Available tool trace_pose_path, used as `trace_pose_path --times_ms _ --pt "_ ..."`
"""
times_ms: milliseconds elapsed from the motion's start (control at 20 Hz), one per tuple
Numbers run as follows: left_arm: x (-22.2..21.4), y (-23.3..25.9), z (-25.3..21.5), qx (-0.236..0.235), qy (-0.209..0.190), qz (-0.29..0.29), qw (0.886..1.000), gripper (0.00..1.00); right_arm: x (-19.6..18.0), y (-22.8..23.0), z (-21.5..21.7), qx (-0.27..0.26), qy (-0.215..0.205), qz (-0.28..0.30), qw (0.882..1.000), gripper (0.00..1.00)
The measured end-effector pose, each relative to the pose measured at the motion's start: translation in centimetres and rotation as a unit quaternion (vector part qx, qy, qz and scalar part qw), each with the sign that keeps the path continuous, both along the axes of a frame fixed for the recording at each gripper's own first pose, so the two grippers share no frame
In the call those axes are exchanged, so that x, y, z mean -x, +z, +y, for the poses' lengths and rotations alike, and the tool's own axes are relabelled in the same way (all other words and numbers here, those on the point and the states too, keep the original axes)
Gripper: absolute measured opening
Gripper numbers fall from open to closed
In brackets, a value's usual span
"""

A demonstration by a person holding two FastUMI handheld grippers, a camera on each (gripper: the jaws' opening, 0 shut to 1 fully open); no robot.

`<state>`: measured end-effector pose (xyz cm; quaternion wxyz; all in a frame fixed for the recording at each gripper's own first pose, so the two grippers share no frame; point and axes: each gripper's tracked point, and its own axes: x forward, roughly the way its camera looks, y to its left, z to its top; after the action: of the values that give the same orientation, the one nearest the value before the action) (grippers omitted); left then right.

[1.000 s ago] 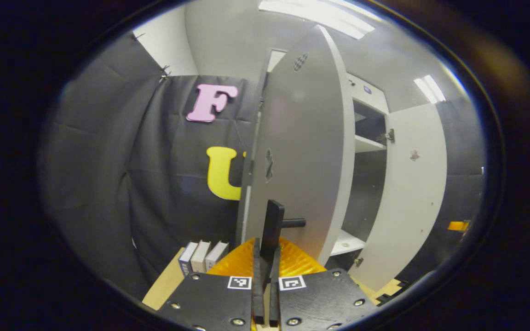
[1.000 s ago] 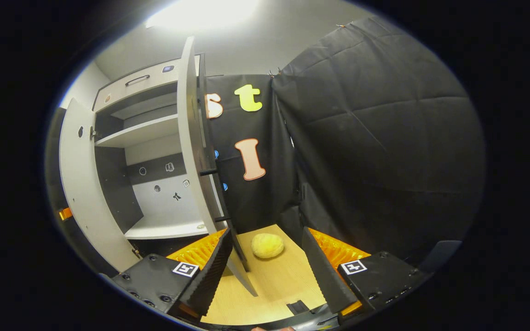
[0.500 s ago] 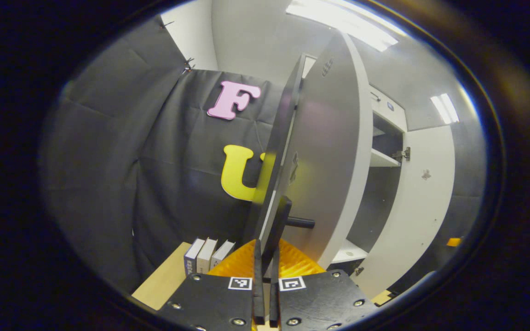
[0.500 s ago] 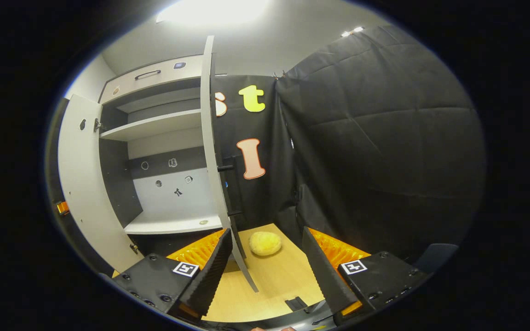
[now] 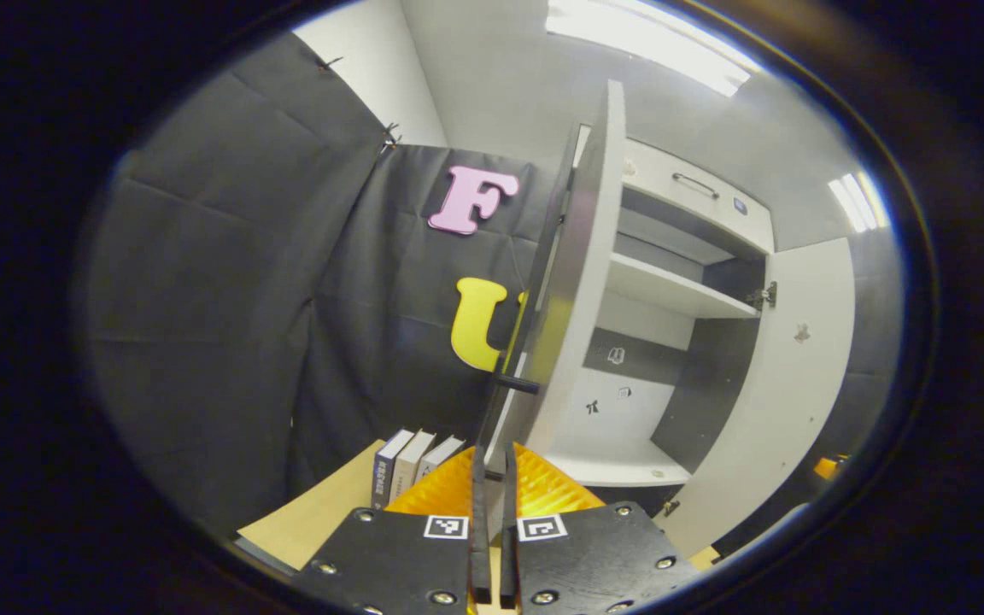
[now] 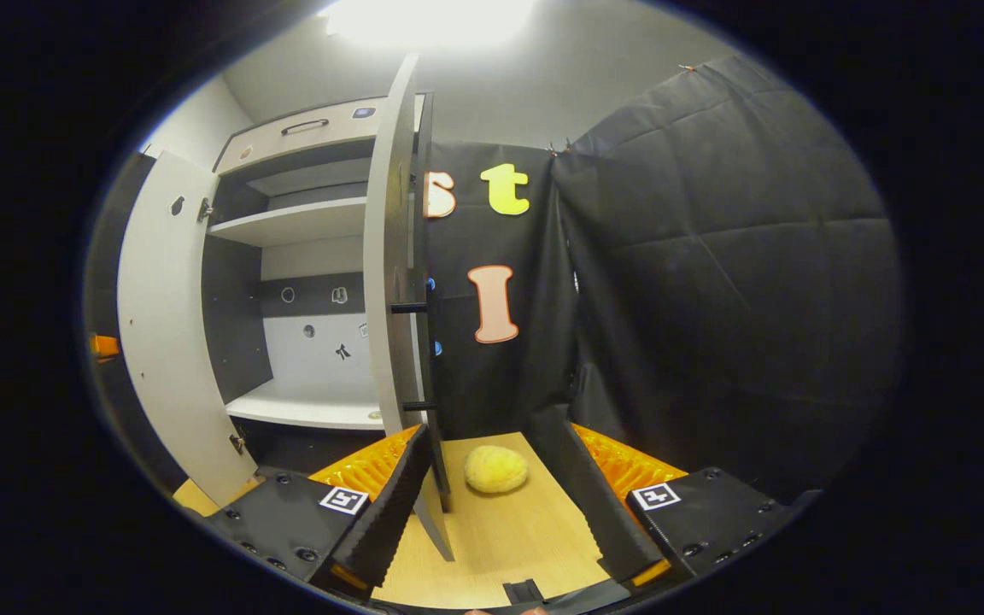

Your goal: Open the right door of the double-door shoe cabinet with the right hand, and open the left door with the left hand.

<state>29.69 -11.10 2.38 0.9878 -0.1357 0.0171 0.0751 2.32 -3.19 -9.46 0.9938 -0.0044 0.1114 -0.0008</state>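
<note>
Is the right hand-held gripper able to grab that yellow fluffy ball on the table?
Probably yes. The right hand-held gripper is open, and the yellow ball lies on the bare wooden table straight ahead between its fingers. The open right door stands just to one side, not across the way.

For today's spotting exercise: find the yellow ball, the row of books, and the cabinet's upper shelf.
yellow ball [image 6: 496,469], right gripper view, its middle.
row of books [image 5: 409,464], left gripper view, middle book's spine.
upper shelf [image 5: 671,292], left gripper view, its top surface.

both views share the open cabinet [image 5: 680,290] [image 6: 295,231].
</note>
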Motion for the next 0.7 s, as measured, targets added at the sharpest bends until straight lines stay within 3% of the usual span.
trace_pose_path --times_ms 50,200,400,500,650,700 --pt "1.0 0.1 -0.3 -0.003 0.013 0.0 1.0 0.01 -0.7 0.2 -0.5 0.001 0.012 -0.003 1.0 0.96" --pt "1.9 0.5 -2.0 -0.029 0.025 -0.013 0.999 0.01 -2.4 0.6 -0.9 0.012 0.052 -0.01 0.999 0.96" --pt "2.8 1.4 -3.1 -0.125 0.032 -0.039 0.991 0.01 -2.9 1.6 0.5 -0.004 0.104 -0.021 0.994 0.96" --pt "3.6 1.5 -3.3 -0.156 0.053 -0.036 0.986 0.39 -2.8 2.0 1.9 -0.005 0.115 -0.035 0.993 0.96" --pt "4.5 0.3 -5.4 -0.155 0.051 -0.026 0.986 0.96 -2.0 1.5 4.3 -0.012 0.125 -0.029 0.992 0.96" --pt "4.8 0.1 -6.0 -0.143 0.051 -0.026 0.988 0.96 -1.6 1.2 4.9 -0.016 0.128 -0.023 0.991 0.96"
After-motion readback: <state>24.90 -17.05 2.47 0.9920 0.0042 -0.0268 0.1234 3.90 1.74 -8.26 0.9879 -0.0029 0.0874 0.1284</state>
